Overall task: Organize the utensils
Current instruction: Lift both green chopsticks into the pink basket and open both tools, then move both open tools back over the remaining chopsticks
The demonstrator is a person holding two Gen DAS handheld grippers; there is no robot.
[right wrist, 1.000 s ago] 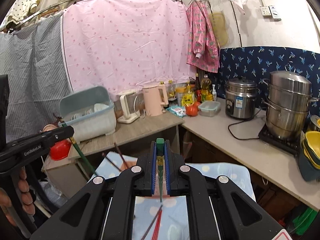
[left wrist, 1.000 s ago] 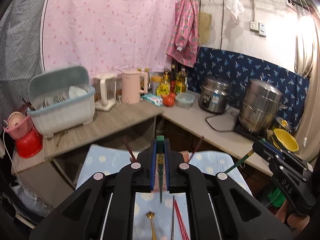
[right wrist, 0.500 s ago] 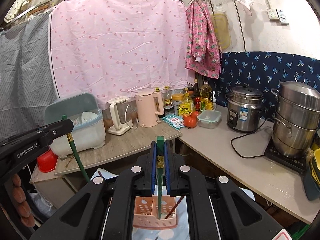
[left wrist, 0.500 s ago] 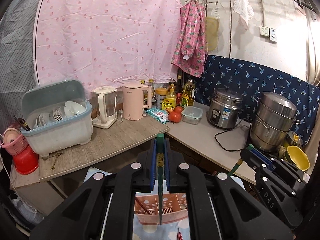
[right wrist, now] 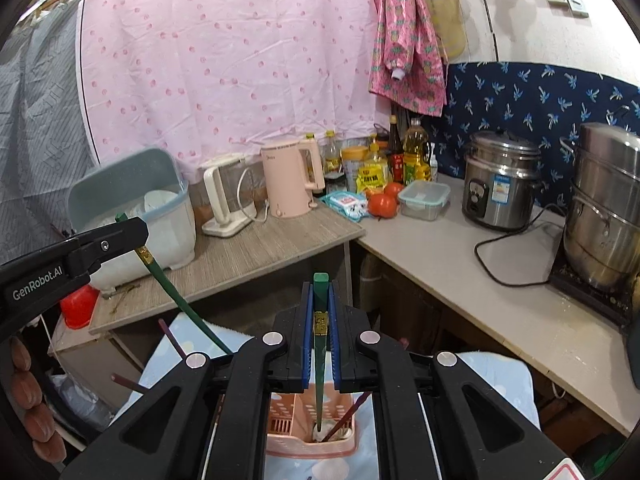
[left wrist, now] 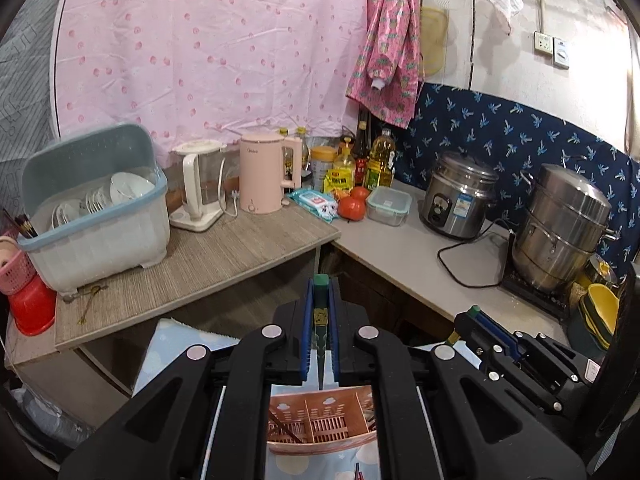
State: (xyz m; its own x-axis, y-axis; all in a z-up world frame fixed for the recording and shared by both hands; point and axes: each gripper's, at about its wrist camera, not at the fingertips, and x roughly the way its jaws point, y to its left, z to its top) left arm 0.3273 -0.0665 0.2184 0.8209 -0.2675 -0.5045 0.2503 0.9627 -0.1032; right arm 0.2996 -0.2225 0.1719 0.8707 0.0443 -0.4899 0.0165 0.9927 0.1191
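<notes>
Each gripper is shut on one dark green chopstick. My left gripper (left wrist: 320,312) holds its chopstick (left wrist: 321,344) upright above the pink utensil caddy (left wrist: 320,436), tip just over the rim. My right gripper (right wrist: 320,312) holds its chopstick (right wrist: 320,360) with the tip down inside a compartment of the caddy (right wrist: 310,440), beside a dark red chopstick (right wrist: 348,414). The left gripper (right wrist: 124,224) also shows in the right wrist view with its chopstick (right wrist: 180,300). The right gripper (left wrist: 470,316) shows in the left wrist view.
The caddy stands on a light blue dotted cloth (right wrist: 180,340) with dark red chopsticks (right wrist: 172,338) nearby. Behind are a wooden counter (left wrist: 208,256) with a dish rack (left wrist: 96,216), kettles (left wrist: 264,176), bottles, and a grey counter (left wrist: 404,252) with a rice cooker (left wrist: 460,196) and steamer pot (left wrist: 560,228).
Both grippers have tilted up and moved over the caddy with their green chopsticks. The right chopstick's tip has gone down into the caddy.
</notes>
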